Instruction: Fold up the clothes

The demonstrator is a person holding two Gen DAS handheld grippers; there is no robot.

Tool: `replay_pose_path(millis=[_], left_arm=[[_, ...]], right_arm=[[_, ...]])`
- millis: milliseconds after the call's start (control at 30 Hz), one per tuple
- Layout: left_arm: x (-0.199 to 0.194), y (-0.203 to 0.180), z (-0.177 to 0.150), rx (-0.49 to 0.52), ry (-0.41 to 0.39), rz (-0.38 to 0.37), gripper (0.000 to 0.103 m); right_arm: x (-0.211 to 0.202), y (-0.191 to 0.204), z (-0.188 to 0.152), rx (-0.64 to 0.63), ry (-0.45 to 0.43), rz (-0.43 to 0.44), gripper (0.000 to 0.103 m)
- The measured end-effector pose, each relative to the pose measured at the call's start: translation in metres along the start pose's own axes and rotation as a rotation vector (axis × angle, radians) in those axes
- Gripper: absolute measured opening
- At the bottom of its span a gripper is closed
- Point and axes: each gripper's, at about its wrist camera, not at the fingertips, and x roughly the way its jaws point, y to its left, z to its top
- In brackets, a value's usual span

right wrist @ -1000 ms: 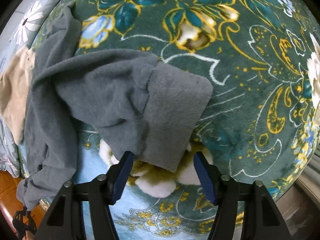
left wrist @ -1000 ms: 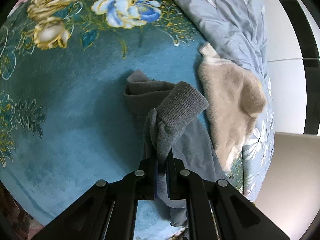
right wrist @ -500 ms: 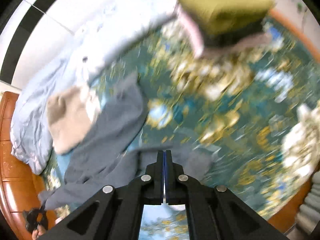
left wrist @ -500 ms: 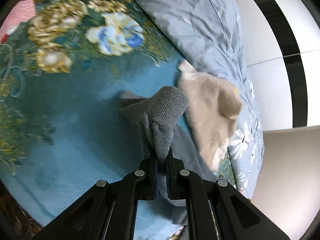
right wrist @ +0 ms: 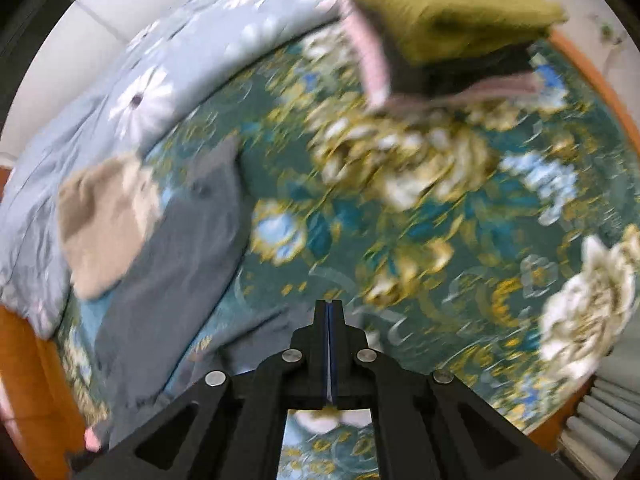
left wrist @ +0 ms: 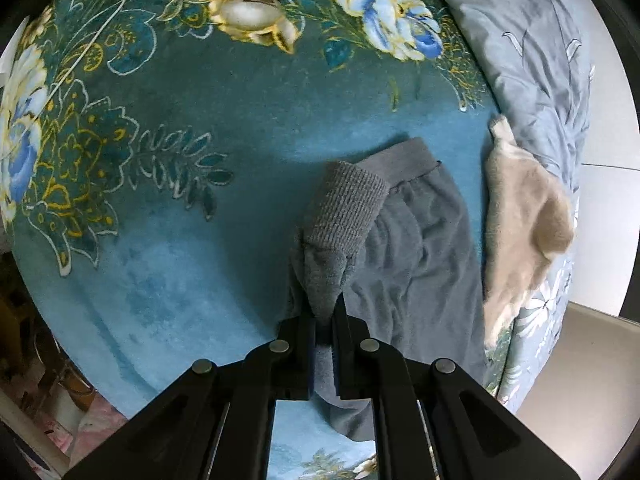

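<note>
left gripper point(left wrist: 324, 312) clamped on ribbed cuff point(left wrist: 346, 208) of grey trousers point(left wrist: 416, 256) on bed point(left wrist: 180, 240); right gripper point(right wrist: 328, 312) closed, apparently on nothing; beige garment point(left wrist: 520, 216) beside trousers.

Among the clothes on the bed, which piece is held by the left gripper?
The grey trousers: the left gripper is shut on the leg with the ribbed cuff. The beige fleece garment lies loose beside them, and the olive one tops a folded stack.

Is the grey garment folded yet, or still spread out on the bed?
Partly folded. The left gripper is shut on the grey garment, its ribbed cuff doubled over the body; the rest lies rumpled and spread.
</note>
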Motion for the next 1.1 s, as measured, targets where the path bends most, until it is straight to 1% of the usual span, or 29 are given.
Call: replay_pose_path(millis=[100,167,200,233,267,333,367,400,433,500,567,600,633,667,733,767,800,833,867,900,967,1000,1033,1100], left_arm=[[-0.002,-0.001,0.003,-0.001,0.002,0.002,0.006],[-0.003,-0.002,0.002,-0.001,-0.001,0.006,0.006],[-0.003,-0.003,0.001,0.003,-0.002,0.012,0.006],[-0.003,-0.004,0.002,0.008,-0.003,0.019,0.006],[-0.002,-0.005,0.001,0.014,-0.003,0.028,0.006],[-0.002,-0.006,-0.001,0.028,-0.005,0.044,0.006],[-0.001,-0.008,-0.001,0.034,-0.006,0.051,0.006],[-0.001,-0.008,-0.002,0.038,-0.008,0.055,0.006],[-0.002,-0.007,-0.003,0.041,-0.01,0.058,0.006],[-0.003,-0.007,-0.005,0.048,-0.014,0.063,0.006],[-0.004,-0.008,-0.006,0.056,-0.021,0.062,0.006],[-0.005,-0.01,-0.007,0.062,-0.028,0.061,0.006],[-0.007,-0.012,-0.007,0.073,-0.042,0.059,0.006],[-0.01,-0.015,-0.007,0.086,-0.06,0.057,0.006],[-0.017,-0.023,-0.006,0.109,-0.091,0.051,0.005],[-0.024,-0.027,-0.004,0.115,-0.109,0.034,0.005],[-0.036,-0.03,-0.001,0.116,-0.133,-0.007,0.005],[-0.048,-0.033,0.003,0.119,-0.157,-0.041,0.005],[-0.058,-0.035,0.006,0.131,-0.174,-0.057,0.005],[-0.061,-0.036,0.008,0.152,-0.174,-0.051,0.005],[-0.061,-0.037,0.011,0.2,-0.157,-0.017,0.006],[-0.054,-0.035,0.009,0.221,-0.138,0.019,0.006],[-0.043,-0.033,0.006,0.241,-0.114,0.066,0.006],[-0.023,-0.022,-0.002,0.245,-0.081,0.13,0.006]], right_arm=[[0.031,-0.003,-0.028,-0.01,0.078,0.015,0.002],[0.054,-0.007,-0.047,-0.014,0.132,0.006,0.013],[0.066,-0.008,-0.055,-0.012,0.157,0.01,0.031],[0.077,-0.009,-0.063,-0.007,0.177,0.018,0.051],[0.087,-0.009,-0.068,-0.005,0.188,0.02,0.055],[0.106,-0.008,-0.077,-0.007,0.197,0.014,0.058],[0.115,-0.007,-0.079,-0.003,0.195,0.01,0.061],[0.121,-0.007,-0.081,0.007,0.19,0.007,0.068],[0.127,-0.007,-0.082,0.019,0.185,0.004,0.069],[0.135,-0.005,-0.084,0.043,0.185,-0.003,0.069],[0.137,-0.002,-0.085,0.064,0.184,-0.002,0.065],[0.136,-0.001,-0.086,0.075,0.185,0.004,0.045],[0.135,0.0,-0.086,0.086,0.186,0.011,0.022],[0.129,0.001,-0.084,0.087,0.175,0.014,0.017],[0.109,0.002,-0.077,0.072,0.133,0.015,0.014],[0.099,0.003,-0.074,0.064,0.112,0.016,0.014],[0.078,0.0,-0.066,0.067,0.064,0.033,0.014],[0.049,-0.006,-0.055,0.078,-0.007,0.059,0.014],[0.024,-0.012,-0.047,0.085,-0.066,0.073,0.014],[0.009,-0.017,-0.04,0.074,-0.094,0.061,0.014],[-0.01,-0.024,-0.029,0.024,-0.12,0.003,0.014],[-0.019,-0.027,-0.023,-0.001,-0.133,-0.027,0.014],[-0.018,-0.028,-0.02,-0.025,-0.126,-0.051,0.014],[0.004,-0.024,-0.024,-0.076,-0.081,-0.096,0.014]])
